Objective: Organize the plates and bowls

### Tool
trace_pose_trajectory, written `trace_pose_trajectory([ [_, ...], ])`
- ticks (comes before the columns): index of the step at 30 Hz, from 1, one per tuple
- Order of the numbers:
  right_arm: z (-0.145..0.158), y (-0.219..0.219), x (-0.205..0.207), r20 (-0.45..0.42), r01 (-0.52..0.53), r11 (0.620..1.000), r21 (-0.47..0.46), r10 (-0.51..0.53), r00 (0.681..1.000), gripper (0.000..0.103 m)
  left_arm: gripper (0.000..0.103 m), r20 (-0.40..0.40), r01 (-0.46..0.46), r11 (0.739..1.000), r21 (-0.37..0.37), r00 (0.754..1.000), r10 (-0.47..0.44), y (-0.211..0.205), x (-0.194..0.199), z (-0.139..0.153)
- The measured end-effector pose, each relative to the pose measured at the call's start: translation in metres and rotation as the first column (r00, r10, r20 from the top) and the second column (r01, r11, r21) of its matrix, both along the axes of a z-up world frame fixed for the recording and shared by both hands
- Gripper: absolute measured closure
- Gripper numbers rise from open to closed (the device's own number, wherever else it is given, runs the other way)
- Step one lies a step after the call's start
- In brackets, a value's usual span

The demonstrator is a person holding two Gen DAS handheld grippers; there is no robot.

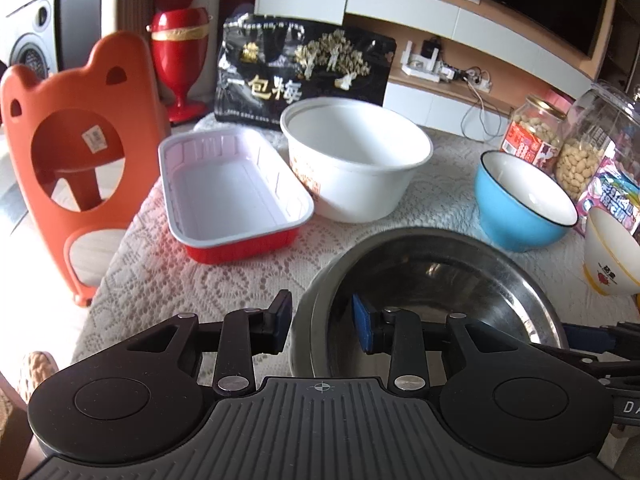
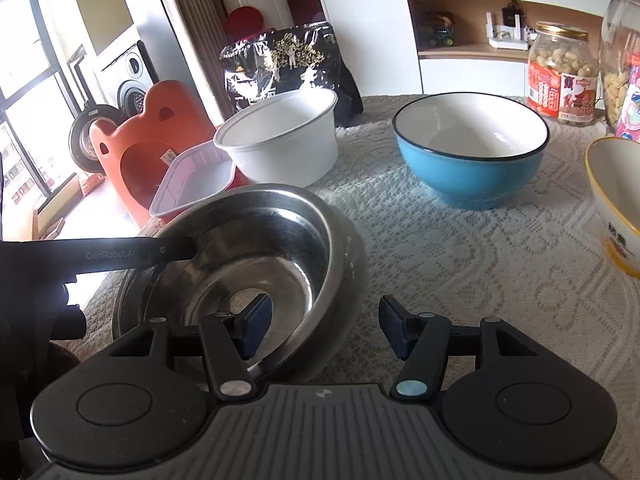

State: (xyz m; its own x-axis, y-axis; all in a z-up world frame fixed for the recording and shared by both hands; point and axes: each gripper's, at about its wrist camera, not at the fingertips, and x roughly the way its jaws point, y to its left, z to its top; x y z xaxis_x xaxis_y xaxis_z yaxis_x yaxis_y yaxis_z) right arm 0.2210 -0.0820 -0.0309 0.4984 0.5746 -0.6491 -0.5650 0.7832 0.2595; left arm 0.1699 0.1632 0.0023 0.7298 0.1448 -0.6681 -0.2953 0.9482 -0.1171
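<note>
My left hand-held gripper (image 1: 322, 326) straddles the near left rim of the steel bowl (image 1: 440, 276), one pad outside the wall and one inside; there is a visible gap at the pads, so the jaws stand apart and do not pinch the rim. My right hand-held gripper (image 2: 326, 328) sits at the bowl's near right rim, its left pad inside the bowl and its right pad out over the lace-covered surface (image 2: 460, 248), released and wide of the metal. The steel bowl lies nearest to me, resting on the cloth.

Just beyond it to the left lies the red tray (image 1: 236, 196) with a white inside, and right beside that stands the white tub (image 1: 356, 160), the two nearly touching. To the right of the tub, apart from it, stands the blue bowl (image 1: 520, 204), and at the far right edge the yellow-rimmed bowl (image 1: 610, 256) is partly cut off.

Farther back a black snack bag (image 1: 300, 72) leans behind the tub, and two jars of nuts (image 1: 536, 132) stand behind the blue bowl. Off the surface to the left stands an orange chair (image 1: 76, 152).
</note>
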Motion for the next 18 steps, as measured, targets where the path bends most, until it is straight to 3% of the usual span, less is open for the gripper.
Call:
trace_pose_trajectory([
  [3,0.017,-0.025,-0.003,0.080,0.039,0.999,0.006,-0.039,0.996,0.043,0.067,0.140,-0.035,0.997,0.068,0.990,0.025,-0.013,-0.011,0.028],
  [5,0.030,-0.048,0.001,0.128,0.099,0.995,0.015,-0.100,0.987,0.043,0.067,0.207,0.005,0.999,0.037,0.978,-0.012,-0.023,-0.009,0.046],
  [6,0.039,-0.066,0.006,0.153,0.156,0.987,0.023,-0.158,0.975,0.043,0.067,0.218,0.058,0.998,-0.030,0.975,-0.050,-0.029,0.001,0.055],
  [8,0.050,-0.094,0.015,0.183,0.263,0.965,0.015,-0.261,0.948,0.042,0.067,0.201,0.174,0.968,-0.182,0.970,-0.136,-0.046,0.027,0.061],
  [9,0.054,-0.111,0.022,0.196,0.335,0.942,-0.006,-0.328,0.924,0.042,0.067,0.184,0.244,0.933,-0.264,0.962,-0.200,-0.062,0.045,0.059],
  [12,0.052,-0.156,0.042,0.198,0.502,0.864,-0.041,-0.485,0.852,0.042,0.067,0.130,0.353,0.859,-0.372,0.936,-0.328,-0.118,0.091,0.044],
  [15,0.038,-0.189,0.066,0.118,0.576,0.817,-0.038,-0.569,0.814,0.043,0.067,0.085,0.370,0.855,-0.364,0.927,-0.365,-0.169,0.127,0.025],
  [18,0.018,-0.204,0.088,0.037,0.566,0.823,-0.041,-0.565,0.824,0.055,0.067,0.056,0.360,0.869,-0.341,0.930,-0.363,-0.205,0.152,0.008],
])
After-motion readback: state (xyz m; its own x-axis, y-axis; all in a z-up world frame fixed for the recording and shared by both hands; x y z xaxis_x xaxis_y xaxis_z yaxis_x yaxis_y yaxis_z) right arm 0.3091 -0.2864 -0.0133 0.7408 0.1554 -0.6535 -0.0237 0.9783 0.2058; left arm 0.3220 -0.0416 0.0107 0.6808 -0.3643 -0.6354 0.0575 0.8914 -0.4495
